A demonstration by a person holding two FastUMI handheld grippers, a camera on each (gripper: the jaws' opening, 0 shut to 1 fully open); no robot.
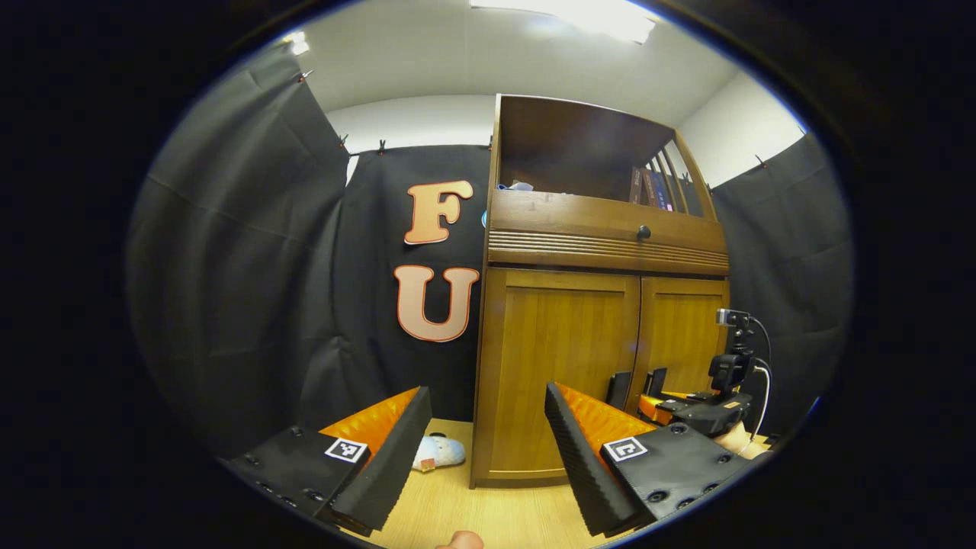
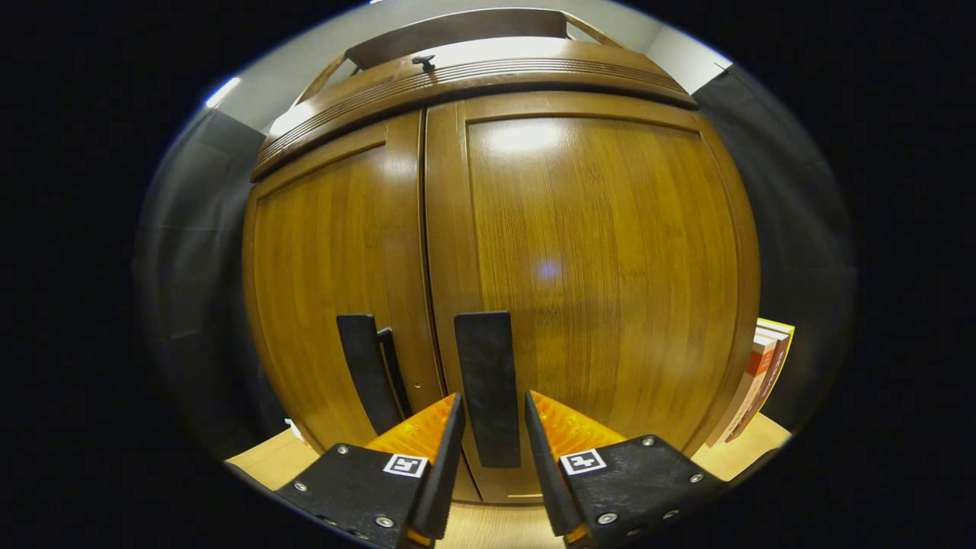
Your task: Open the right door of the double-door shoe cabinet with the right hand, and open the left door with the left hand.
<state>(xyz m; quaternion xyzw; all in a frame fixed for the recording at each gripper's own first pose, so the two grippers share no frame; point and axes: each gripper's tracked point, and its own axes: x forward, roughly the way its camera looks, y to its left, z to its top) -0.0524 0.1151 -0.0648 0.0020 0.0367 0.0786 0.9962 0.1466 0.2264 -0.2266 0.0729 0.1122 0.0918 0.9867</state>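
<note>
The shoe cabinet (image 1: 602, 358) stands ahead and to the right of the left hand-held gripper (image 1: 480, 442), which hangs released with its jaws wide and well apart from the closed left door (image 1: 560, 374); the open shelf on top (image 1: 579, 152) holds a few books (image 1: 652, 189). In the right gripper view, the right hand-held gripper (image 2: 492, 438) straddles the right door handle (image 2: 486, 385) just ahead, its jaws beside the handle but seemingly not yet clenched, so pulling now could let the handle slip free.
</note>
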